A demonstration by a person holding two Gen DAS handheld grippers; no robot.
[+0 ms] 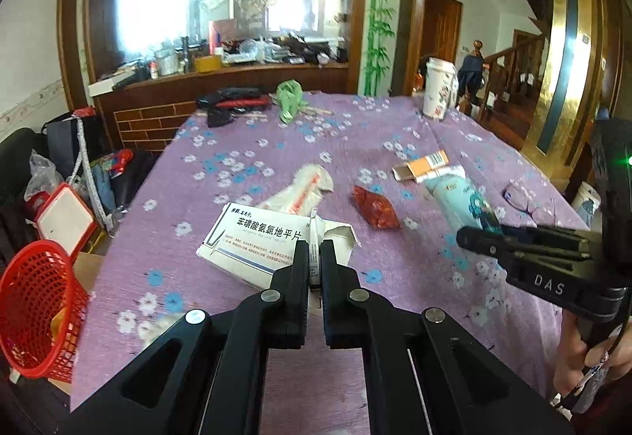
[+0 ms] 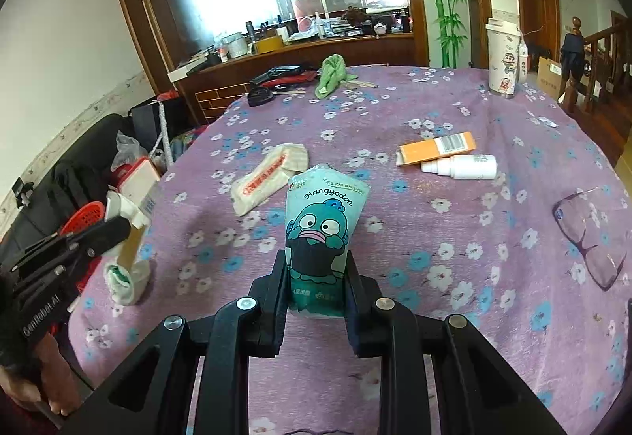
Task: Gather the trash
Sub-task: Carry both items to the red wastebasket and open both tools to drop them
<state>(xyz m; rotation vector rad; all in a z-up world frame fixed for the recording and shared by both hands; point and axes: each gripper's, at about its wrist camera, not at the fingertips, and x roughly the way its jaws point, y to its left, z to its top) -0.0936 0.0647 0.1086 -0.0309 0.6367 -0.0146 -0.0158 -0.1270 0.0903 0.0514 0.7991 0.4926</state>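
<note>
Medicine box [image 1: 252, 249], white and opened, is seen pinched by its flap in the nearly closed left gripper [image 1: 314, 257], above the purple tablecloth [image 1: 245, 127]; a red basket [image 1: 35, 308] stands at left. Tissue pack [image 2: 320, 233] is clamped upright in the right gripper [image 2: 316, 273], above the cloth.

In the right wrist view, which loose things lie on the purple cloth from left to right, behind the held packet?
White wrapper with red print → orange box → white bottle → glasses.
</note>
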